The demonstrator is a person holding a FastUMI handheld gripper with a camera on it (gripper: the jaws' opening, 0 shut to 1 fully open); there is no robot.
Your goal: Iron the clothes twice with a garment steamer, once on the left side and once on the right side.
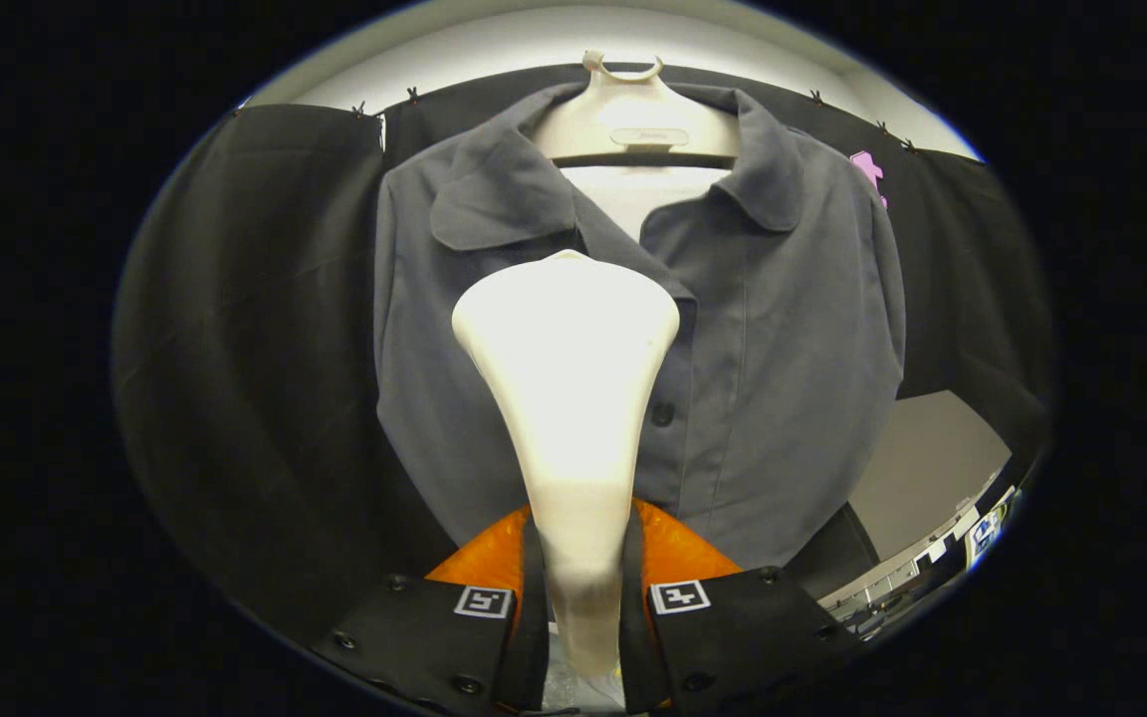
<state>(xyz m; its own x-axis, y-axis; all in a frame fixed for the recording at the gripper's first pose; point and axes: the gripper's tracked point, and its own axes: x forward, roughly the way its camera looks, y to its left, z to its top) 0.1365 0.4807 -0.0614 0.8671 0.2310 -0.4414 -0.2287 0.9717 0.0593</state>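
Cream-white plastic is filling the space ahead of us: we are holding the garment steamer (568,398) by its narrow neck, and our tool (581,607) is closing tightly on it, one finger pressing each side of the handle with only the neck's width between them. The steamer's body is smooth and glossy, flaring upward from the slim stem into a broad, rounded, fan-shaped head. That head is standing upright against the chest of the shirt (753,329), just to one side of the button placket and below the collar, though we cannot tell whether it is actually touching the cloth.

We are looking at a grey shirt of matte woven fabric, with a flat pointed collar, a flapped chest pocket and a dark button (662,413) showing beside the steamer. It is hanging open-necked on a pale, wide-shouldered plastic hanger (633,124), in front of the black cloth wall (255,349). Something orange and crinkled (678,553) is showing just behind the fingers, around the steamer's stem.
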